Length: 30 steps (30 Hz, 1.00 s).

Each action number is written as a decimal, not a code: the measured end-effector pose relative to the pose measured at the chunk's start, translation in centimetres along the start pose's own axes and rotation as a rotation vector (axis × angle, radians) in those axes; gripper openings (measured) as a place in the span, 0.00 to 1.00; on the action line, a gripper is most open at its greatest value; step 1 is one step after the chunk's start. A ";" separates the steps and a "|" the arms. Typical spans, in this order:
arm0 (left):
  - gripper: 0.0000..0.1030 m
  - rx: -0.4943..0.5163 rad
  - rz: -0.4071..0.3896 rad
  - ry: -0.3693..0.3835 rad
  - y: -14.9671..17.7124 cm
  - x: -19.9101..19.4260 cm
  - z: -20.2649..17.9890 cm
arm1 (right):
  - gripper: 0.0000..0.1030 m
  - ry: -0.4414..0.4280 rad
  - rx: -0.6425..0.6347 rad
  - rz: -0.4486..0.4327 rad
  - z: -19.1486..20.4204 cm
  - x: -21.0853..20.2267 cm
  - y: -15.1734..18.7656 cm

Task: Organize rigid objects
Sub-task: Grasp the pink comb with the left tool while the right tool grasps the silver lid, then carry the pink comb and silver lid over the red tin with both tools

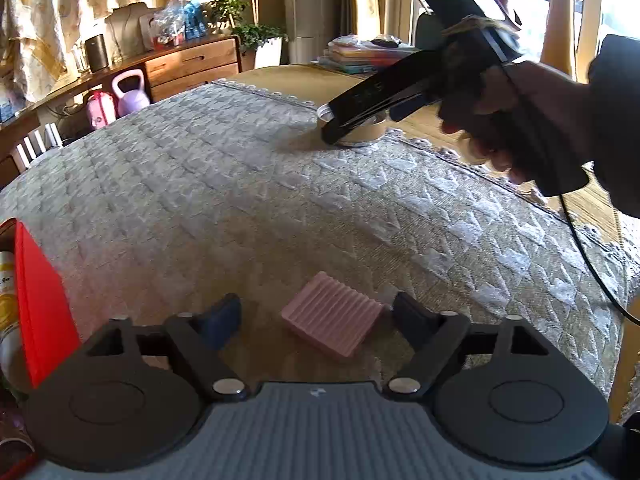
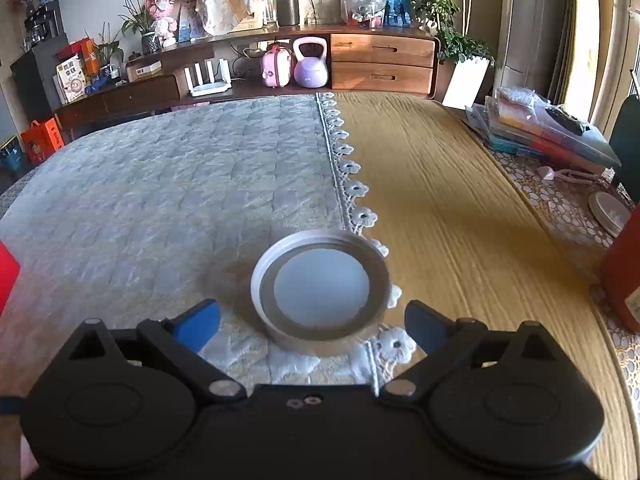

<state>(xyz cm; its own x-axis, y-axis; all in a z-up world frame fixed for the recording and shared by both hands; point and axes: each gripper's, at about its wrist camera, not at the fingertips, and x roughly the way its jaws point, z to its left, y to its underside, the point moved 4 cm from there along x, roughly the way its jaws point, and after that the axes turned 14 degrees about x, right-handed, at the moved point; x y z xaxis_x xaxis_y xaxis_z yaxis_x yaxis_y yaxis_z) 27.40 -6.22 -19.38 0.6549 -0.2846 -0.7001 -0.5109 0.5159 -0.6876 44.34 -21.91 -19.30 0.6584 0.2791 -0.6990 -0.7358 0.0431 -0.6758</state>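
Note:
A pink ribbed block [image 1: 331, 319] lies flat on the grey quilted cloth [image 1: 240, 184], between the two fingertips of my left gripper [image 1: 320, 318], which is open and apart from it. A round metal tin [image 2: 320, 286] with a pale inside stands at the lace edge of the cloth. My right gripper [image 2: 314, 326] is open, with the tin just ahead between its fingers, not gripped. In the left wrist view the right gripper [image 1: 336, 130] reaches down at the tin [image 1: 356, 130] at the far side.
A red box [image 1: 40, 300] stands at the left edge, with a can beside it. A yellow runner [image 2: 440, 200] covers the table to the right of the cloth. A red container [image 2: 624, 276], stacked books [image 2: 540, 128] and a white disc [image 2: 610, 212] are at the right.

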 end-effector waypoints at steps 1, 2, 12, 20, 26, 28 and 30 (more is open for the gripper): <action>0.74 0.002 -0.003 0.000 0.0 0.0 0.0 | 0.95 0.009 -0.005 0.000 0.1 0.2 0.0; 0.71 -0.001 -0.006 0.006 0.0 -0.1 0.0 | 0.95 0.013 -0.009 0.001 0.1 0.4 0.0; 0.53 0.003 -0.015 0.008 -0.1 -0.4 -0.2 | 0.84 0.049 -0.017 -0.021 0.3 0.9 0.0; 0.53 -0.038 -0.001 -0.013 0.0 -0.7 0.2 | 0.73 0.064 -0.029 -0.040 0.6 -0.1 0.2; 0.53 -0.078 0.011 -0.040 0.1 -1.4 0.5 | 0.73 0.032 -0.052 -0.035 1.7 -2.4 1.0; 0.53 -0.080 0.006 -0.045 0.0 -1.9 0.4 | 0.73 0.019 -0.065 -0.035 2.2 -3.4 1.2; 0.53 -0.082 0.008 -0.060 -0.1 -2.4 0.3 | 0.73 -0.001 -0.078 -0.035 2.8 -4.5 1.6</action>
<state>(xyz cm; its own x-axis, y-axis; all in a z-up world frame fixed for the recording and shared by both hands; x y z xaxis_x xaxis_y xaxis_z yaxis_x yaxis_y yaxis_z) 26.10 -5.33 -17.58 0.6816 -0.2309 -0.6943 -0.5581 0.4496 -0.6974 39.76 -20.46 -16.52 0.6835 0.2797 -0.6742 -0.6976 -0.0216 -0.7161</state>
